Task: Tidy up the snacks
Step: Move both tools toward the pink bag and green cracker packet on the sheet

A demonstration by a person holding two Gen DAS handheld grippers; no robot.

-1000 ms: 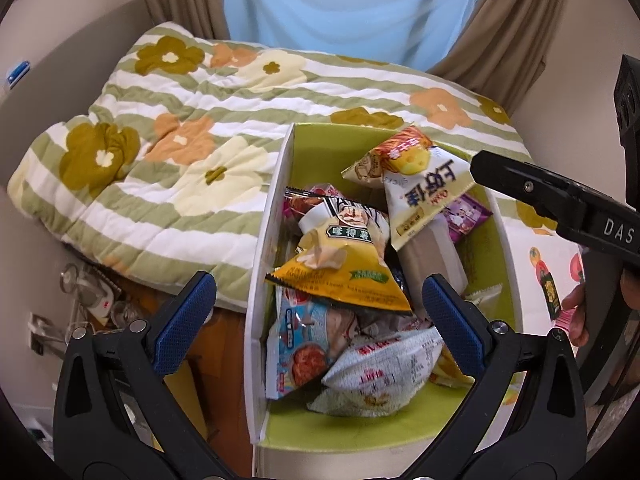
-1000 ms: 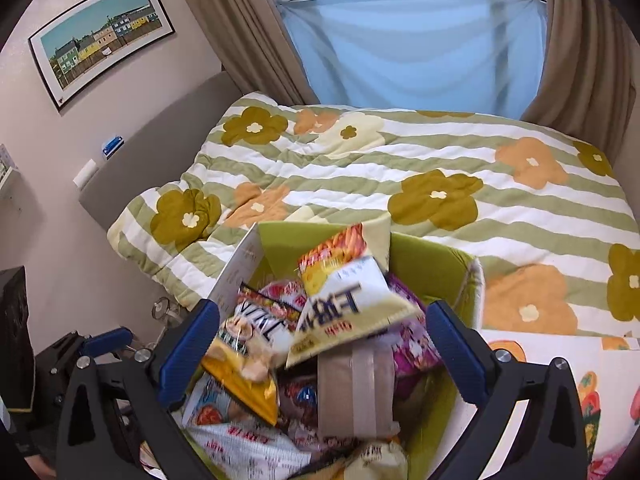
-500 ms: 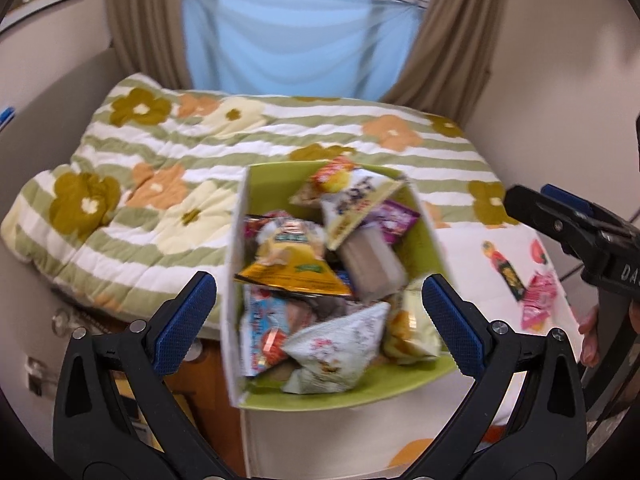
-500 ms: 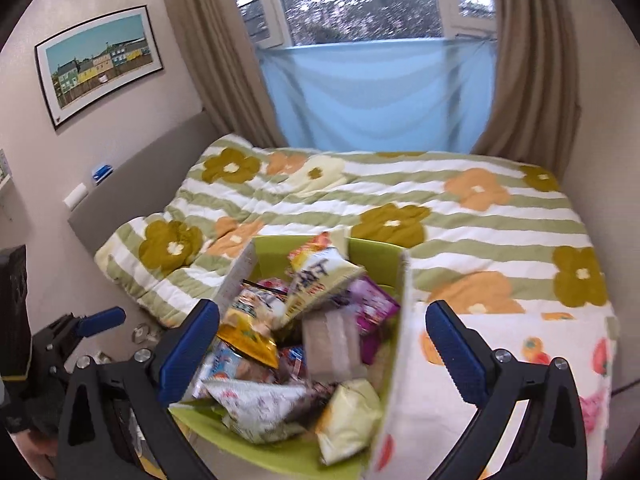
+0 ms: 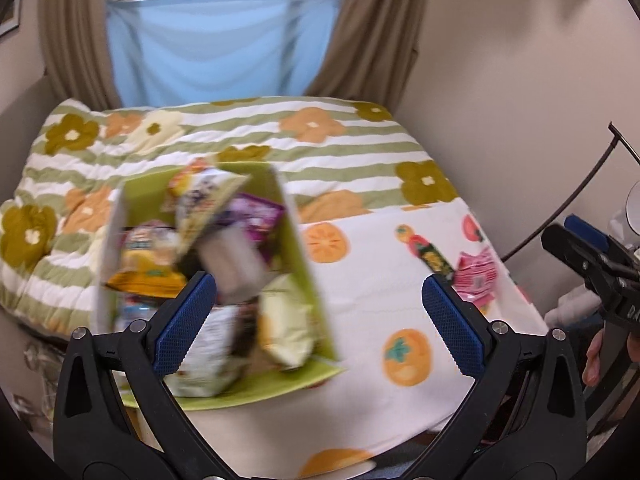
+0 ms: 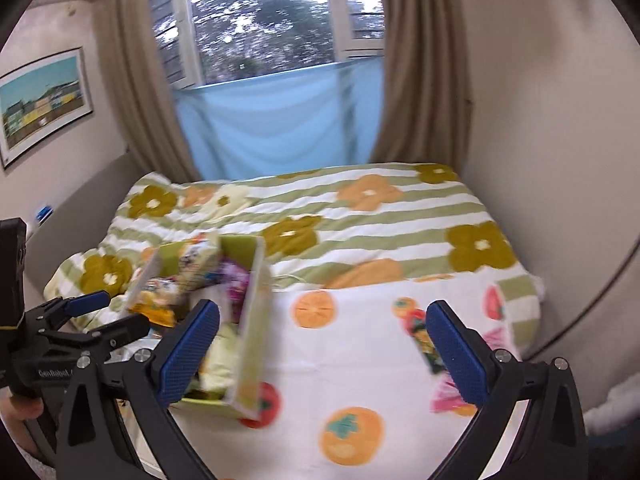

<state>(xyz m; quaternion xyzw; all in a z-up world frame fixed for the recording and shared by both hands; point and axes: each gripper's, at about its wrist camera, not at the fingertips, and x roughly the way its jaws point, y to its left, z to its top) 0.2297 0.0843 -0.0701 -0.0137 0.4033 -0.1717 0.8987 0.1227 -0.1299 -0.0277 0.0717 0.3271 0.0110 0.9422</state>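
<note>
Both grippers empty, jaws spread wide. Left gripper hangs over the near edge of the bed; its left finger overlaps the snack box in frame, but no contact is visible. Right gripper is held out over the fruit-print sheet, nothing between its blue pads.

Green cardboard snack box sits on the bed's near left corner, open top, piled above the rim with bags. Readable inside despite the motion blur: a yellow chip bag at left, a purple packet toward the back, a pale green bag at the near right, and a tall white-and-orange bag sticking up at the back. The grey block in the middle is probably a wrapped pack (too smeared to say).

Outside the box, on the sheet's right side: a long dark snack pack with red and yellow print, and touching or just beside it a pink packet. Both are well apart from the box.

The striped flower quilt covers the far half of the bed. Behind it are the blue cloth across the lower window and brown curtains.
</note>
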